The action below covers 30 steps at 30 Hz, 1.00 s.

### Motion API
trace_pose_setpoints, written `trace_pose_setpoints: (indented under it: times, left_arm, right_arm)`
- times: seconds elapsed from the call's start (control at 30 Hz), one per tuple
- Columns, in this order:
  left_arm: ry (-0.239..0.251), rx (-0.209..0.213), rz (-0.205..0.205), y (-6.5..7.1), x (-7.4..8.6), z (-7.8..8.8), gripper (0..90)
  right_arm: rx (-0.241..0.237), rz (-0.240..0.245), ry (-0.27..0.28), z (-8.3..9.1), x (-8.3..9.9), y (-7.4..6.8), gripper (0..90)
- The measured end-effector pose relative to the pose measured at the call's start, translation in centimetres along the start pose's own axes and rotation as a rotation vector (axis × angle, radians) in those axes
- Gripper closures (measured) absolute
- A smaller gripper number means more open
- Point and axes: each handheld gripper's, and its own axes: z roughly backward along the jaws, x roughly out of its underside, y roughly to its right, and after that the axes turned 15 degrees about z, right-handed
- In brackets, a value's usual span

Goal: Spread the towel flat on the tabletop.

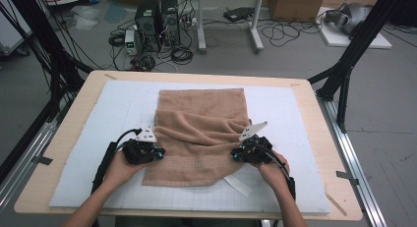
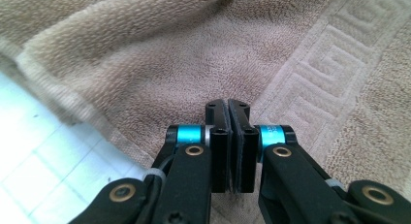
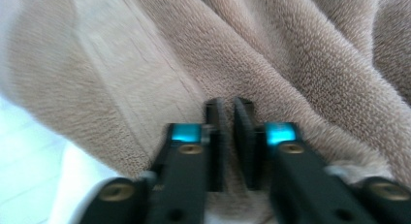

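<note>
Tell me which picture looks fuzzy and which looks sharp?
The right gripper view is the fuzzy one: the towel and the right tool look smeared. The left gripper view is sharp; you can see the towel's woven border. The high view is evenly lit, with soft shadows in the towel's folds.

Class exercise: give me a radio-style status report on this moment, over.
Left gripper shut, at towel edge. Right gripper shut on towel fold. Towel half bunched on white mat. Nothing in the way.
</note>
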Motion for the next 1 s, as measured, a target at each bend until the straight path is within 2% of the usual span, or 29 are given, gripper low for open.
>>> trace_pose_setpoints:
  times: [0.1, 0.13, 0.2, 0.27, 0.3, 0.37, 0.47, 0.63, 0.8, 0.9, 1.0]
  left_arm:
    - [0.008, -0.003, 0.013, -0.3, 0.1, 0.5, 87.5]
    - [0.007, -0.006, 0.009, -0.3, 0.1, 0.5, 87.4]
    - [0.005, 0.0, -0.001, 0.0, 0.1, 0.3, 84.9]
    - [-0.016, 0.019, 0.006, 0.3, 0.1, -0.4, 65.6]
    - [-0.024, 0.019, 0.0, 0.4, 0.1, -0.7, 60.2]
    - [-0.021, 0.013, -0.004, 0.4, 0.0, -0.8, 58.4]
    - [-0.013, 0.009, -0.013, 0.6, 0.0, -0.9, 63.4]
    - [-0.013, 0.016, -0.044, 1.1, 0.1, -1.0, 75.7]
    - [-0.013, 0.024, -0.038, 1.0, 0.1, -1.0, 83.6]
    - [-0.014, 0.01, -0.047, 1.2, 0.1, -0.7, 85.2]
    - [0.003, 0.035, -0.035, 1.2, 0.7, 0.1, 85.5]
  right_arm:
    - [0.024, -0.014, -0.015, 0.7, 0.4, 0.0, 63.1]
    - [0.028, -0.029, 0.002, 0.9, 0.7, 0.1, 59.4]
    - [0.021, -0.039, 0.015, 1.0, 1.0, 0.2, 56.2]
    - [0.024, -0.031, -0.009, 0.7, 1.0, 0.1, 55.4]
    - [0.029, -0.025, -0.024, 0.4, 0.9, -0.1, 55.3]
    - [0.026, -0.009, -0.059, -0.5, 0.8, -0.3, 56.2]
    - [0.012, -0.035, -0.027, -0.8, 1.0, -0.3, 63.0]
    - [-0.022, -0.027, -0.028, -0.9, 0.7, -0.3, 77.9]
    - [-0.046, -0.031, -0.022, -0.8, 0.7, -0.1, 81.5]
    - [-0.023, -0.004, -0.026, -0.5, 0.5, -0.4, 82.1]
    - [-0.017, -0.003, 0.011, 0.4, 0.5, -0.8, 82.1]
